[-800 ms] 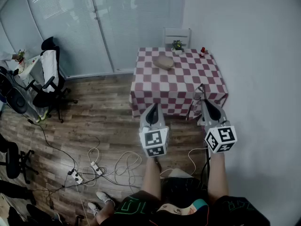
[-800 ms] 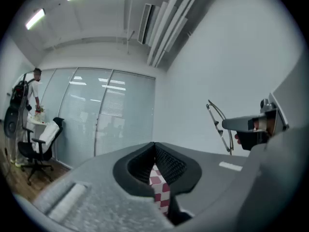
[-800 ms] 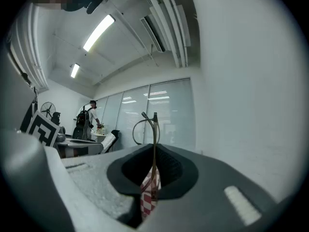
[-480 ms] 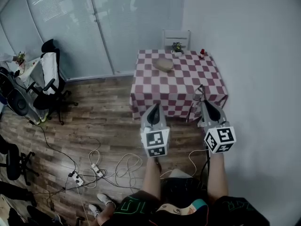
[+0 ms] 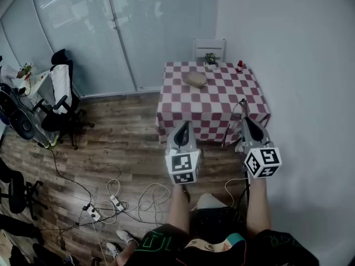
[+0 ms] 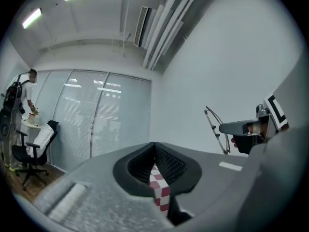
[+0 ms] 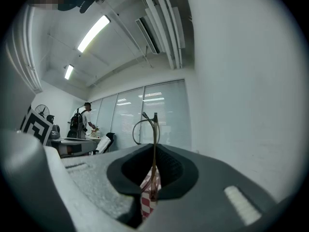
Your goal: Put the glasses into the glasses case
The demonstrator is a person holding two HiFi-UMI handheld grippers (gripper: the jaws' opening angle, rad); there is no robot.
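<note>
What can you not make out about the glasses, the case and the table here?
Glasses case: head view, too small to tell open or shut.
Glasses: right gripper view, seen edge-on, lenses not discernible.
Red item on the table: head view, too small to identify.

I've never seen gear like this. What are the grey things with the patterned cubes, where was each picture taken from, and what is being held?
There is no robot here. A person stands with a pair of hand-held tongs in each hand, and the cubes are part of them. The wide picture comes from a camera on the person's head, looking down. The other two come from cameras riding on the tongs. The left tongs are closed and empty. The right tongs are closed on a pair of glasses. Ahead stands a table with a checked cloth. On it are a tan glasses case, a small plant and a small red thing.
</note>
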